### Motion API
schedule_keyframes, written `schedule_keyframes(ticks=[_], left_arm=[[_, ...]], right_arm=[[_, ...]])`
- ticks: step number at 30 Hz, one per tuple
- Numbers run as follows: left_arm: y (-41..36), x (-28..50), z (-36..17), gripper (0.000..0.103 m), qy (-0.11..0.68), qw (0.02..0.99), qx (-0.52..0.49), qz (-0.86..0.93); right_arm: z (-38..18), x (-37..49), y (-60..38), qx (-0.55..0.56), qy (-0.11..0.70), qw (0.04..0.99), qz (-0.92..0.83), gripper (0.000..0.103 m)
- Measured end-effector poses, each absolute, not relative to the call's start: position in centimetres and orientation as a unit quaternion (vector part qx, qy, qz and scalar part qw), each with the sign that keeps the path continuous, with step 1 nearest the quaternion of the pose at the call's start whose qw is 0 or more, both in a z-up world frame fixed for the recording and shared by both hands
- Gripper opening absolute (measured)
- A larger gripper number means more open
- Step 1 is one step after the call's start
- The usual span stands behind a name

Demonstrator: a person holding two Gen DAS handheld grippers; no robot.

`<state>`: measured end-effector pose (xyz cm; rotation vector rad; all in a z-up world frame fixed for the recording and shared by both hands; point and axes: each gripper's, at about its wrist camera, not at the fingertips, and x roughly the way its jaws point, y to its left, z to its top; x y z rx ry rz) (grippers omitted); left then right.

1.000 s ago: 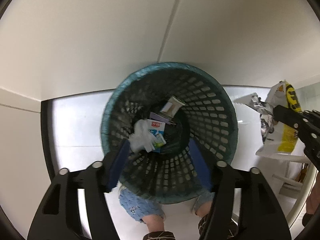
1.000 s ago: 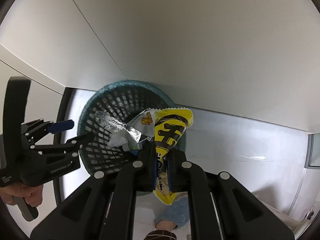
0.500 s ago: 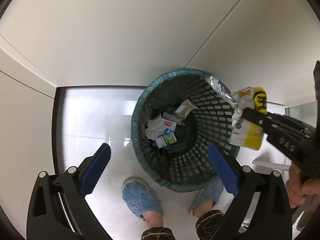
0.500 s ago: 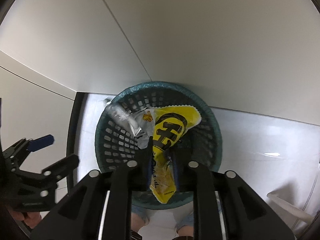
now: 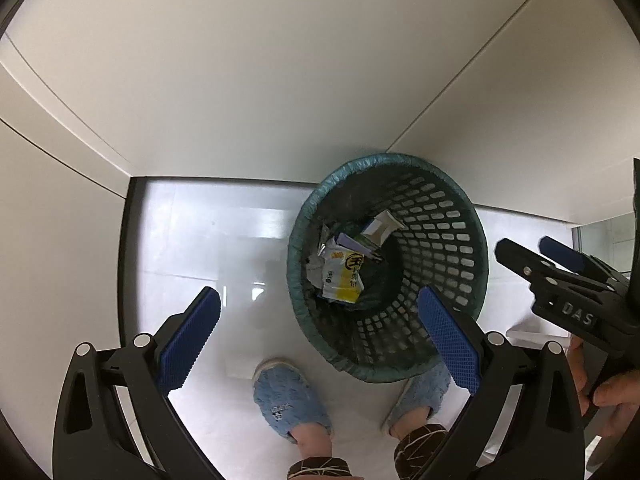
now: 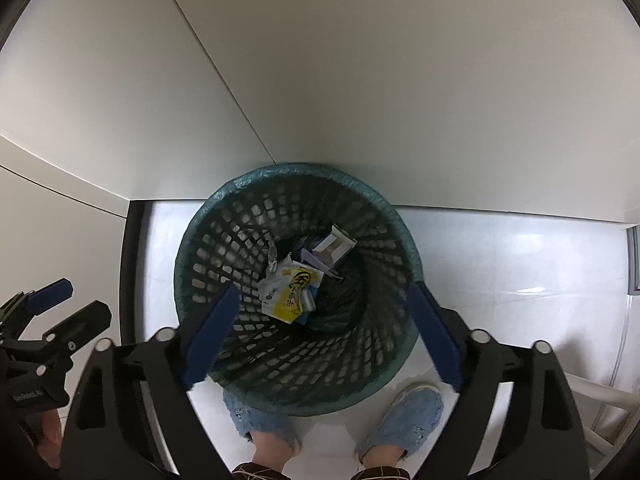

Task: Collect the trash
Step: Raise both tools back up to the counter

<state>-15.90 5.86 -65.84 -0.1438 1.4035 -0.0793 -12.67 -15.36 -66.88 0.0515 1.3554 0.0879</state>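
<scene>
A dark teal mesh waste basket [image 5: 440, 216] [image 6: 224, 264] stands on the white floor against the wall. A yellow and white snack wrapper [image 5: 343, 276] [image 6: 289, 293] lies inside it on top of other trash, with a small white carton [image 5: 382, 227] [image 6: 334, 245] beside it. My left gripper [image 5: 320, 336] is open and empty, above the basket's left side. My right gripper [image 6: 324, 344] is open and empty, straddling the basket from above. Each gripper shows in the other's view: the right one [image 5: 560, 268] and the left one [image 6: 52, 308].
White walls meet in a corner behind the basket. A dark strip [image 5: 125, 256] edges the floor at the left. The person's feet in blue slippers [image 5: 290, 404] [image 6: 404, 416] stand just in front of the basket. A white frame [image 6: 600, 396] is at the right.
My right gripper opened and the yellow wrapper dropped into the basket. My left gripper moved left, away from over the basket.
</scene>
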Motion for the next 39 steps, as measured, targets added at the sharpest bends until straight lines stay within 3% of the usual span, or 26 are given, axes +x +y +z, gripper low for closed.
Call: schedule_keyframes(ticks=[9,28,39], left_arm=[[5.7,-16.7,-58.4,0.097,0.638,0.767,-0.056,-0.039],[5.8,-15.5,-26.6,0.097,0.532,0.843,-0.05,-0.061],[5.1,-11.9,-15.1,0.097,0.488,0.869,-0.043,-0.07]], right_arm=[[-57.4,-14.6,-15.8,0.003,0.606,0.795,0.036,0.092],[-26.7,-15.0,-16.9,-0.009,0.521,0.853,0.038,0.092],[-14.4,-15.1,-19.8,0.017,0.471,0.882,-0.01,0.092]])
